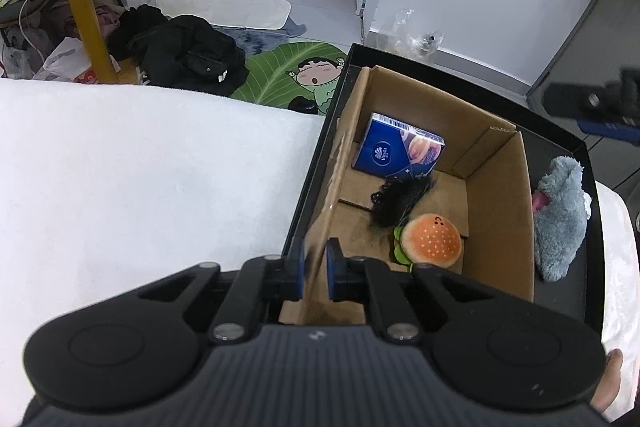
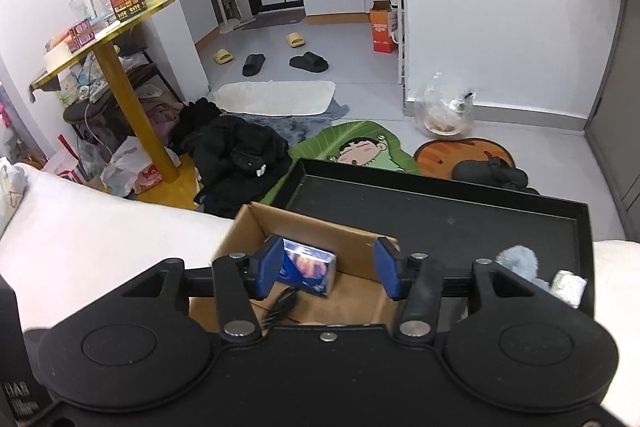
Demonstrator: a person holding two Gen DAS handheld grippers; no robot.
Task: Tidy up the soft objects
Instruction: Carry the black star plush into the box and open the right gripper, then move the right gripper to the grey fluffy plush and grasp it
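Left gripper (image 1: 315, 269) clamped on the near left wall of the cardboard box (image 1: 496, 211), blue pads (image 1: 299, 273) pinching the card. Box seated in a black tray (image 1: 440, 67) on white bedding (image 1: 140, 167). Inside the box: blue tissue pack (image 1: 394, 149) leaning at the far wall, black scrunchie (image 1: 400, 201) mid-floor, burger plush (image 1: 430, 241) nearest. Grey plush (image 1: 560, 215) outside the box, lying in the tray at right. Right gripper (image 2: 327, 269) spread wide, empty, hovering above the box.
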